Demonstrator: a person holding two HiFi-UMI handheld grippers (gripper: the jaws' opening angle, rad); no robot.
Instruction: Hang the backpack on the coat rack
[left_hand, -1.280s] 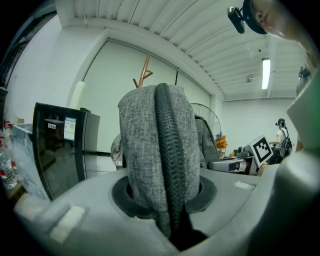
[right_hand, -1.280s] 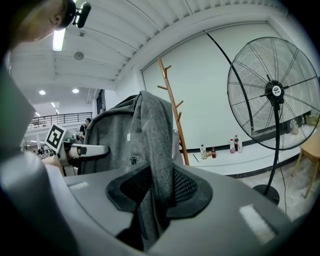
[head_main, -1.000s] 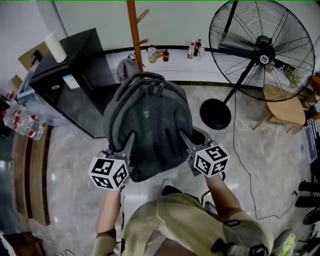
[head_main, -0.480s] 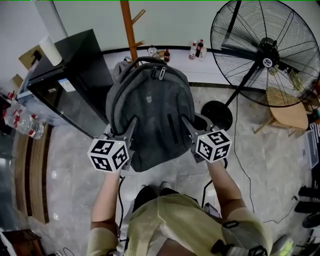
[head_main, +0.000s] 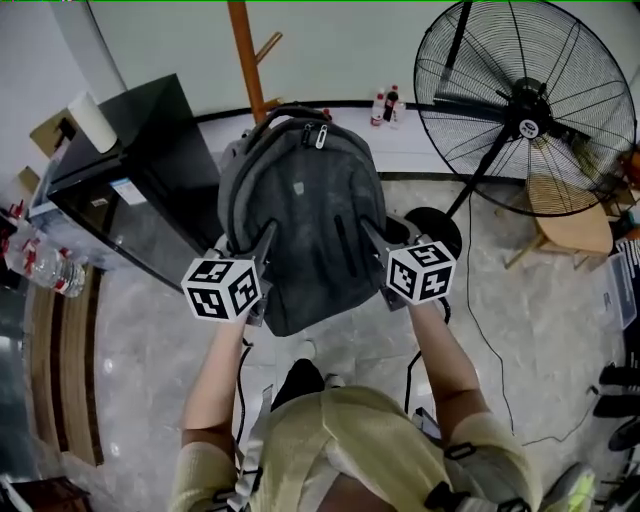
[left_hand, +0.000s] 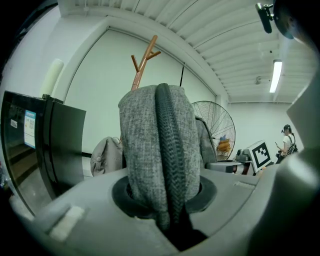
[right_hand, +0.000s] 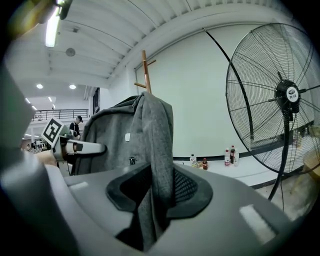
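I hold a grey backpack (head_main: 302, 215) up between both grippers, its top handle and zippers pointing toward the wall. My left gripper (head_main: 262, 238) is shut on the pack's left side, where a fold of grey fabric with a dark strap (left_hand: 162, 160) fills the jaws. At the pack's right side my right gripper (head_main: 372, 236) is shut on another grey fold (right_hand: 155, 165). The wooden coat rack (head_main: 245, 60) stands just beyond the pack against the white wall; its forked top (left_hand: 145, 57) shows above the fabric, and its post (right_hand: 145, 72) shows too.
A black cabinet (head_main: 130, 170) with a paper roll (head_main: 90, 122) stands at the left. A large standing fan (head_main: 525, 110) with a round base (head_main: 432, 230) is at the right. Bottles (head_main: 385, 103) line the ledge by the wall. A grey bag (left_hand: 106, 156) hangs low by the rack.
Both grippers have carried the backpack forward toward the coat rack; the pack now covers the rack's lower post and the ledge behind it.
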